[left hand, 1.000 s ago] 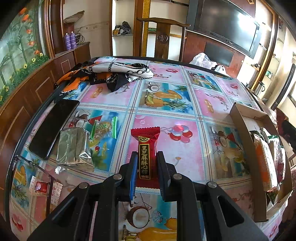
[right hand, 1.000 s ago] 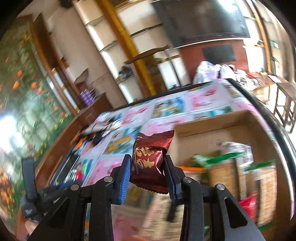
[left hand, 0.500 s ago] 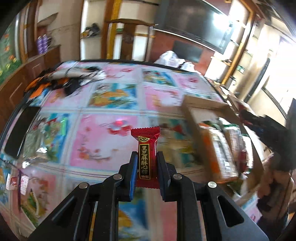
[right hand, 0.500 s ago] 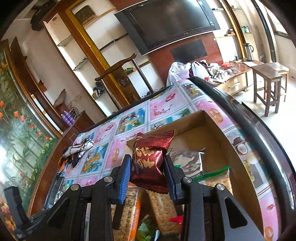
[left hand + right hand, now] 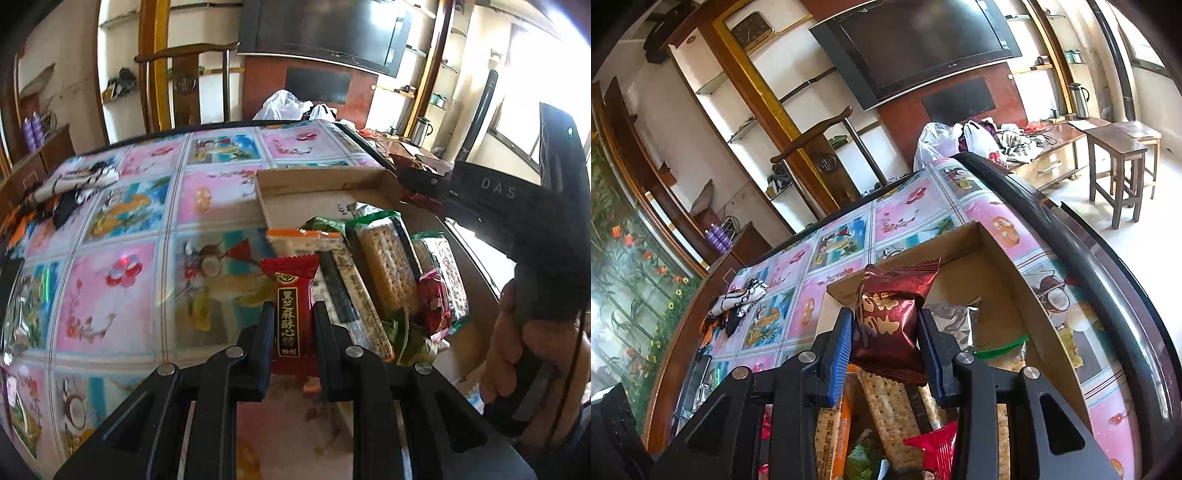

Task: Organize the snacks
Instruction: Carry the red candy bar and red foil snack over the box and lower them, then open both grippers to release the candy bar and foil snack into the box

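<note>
My left gripper (image 5: 290,314) is shut on a red candy packet (image 5: 289,306) with black and gold lettering, held above the near left edge of the cardboard box (image 5: 325,181). The box holds several cracker packs (image 5: 388,266) and a small red packet (image 5: 434,299). My right gripper (image 5: 886,332) is shut on a dark red foil snack bag (image 5: 888,317), held over the box (image 5: 1015,295) above the cracker packs (image 5: 886,406). The right gripper's body shows at the right of the left wrist view (image 5: 517,221).
The table (image 5: 122,295) has a colourful pictured cloth. A patterned cloth heap (image 5: 74,184) lies at the far left. A silver snack bag (image 5: 14,328) and a phone (image 5: 7,273) lie at the left edge. A wooden chair (image 5: 184,74) stands behind the table.
My left gripper has swung right with the red candy packet and now hangs at the box. My right gripper has lowered its dark red bag closer over the box.
</note>
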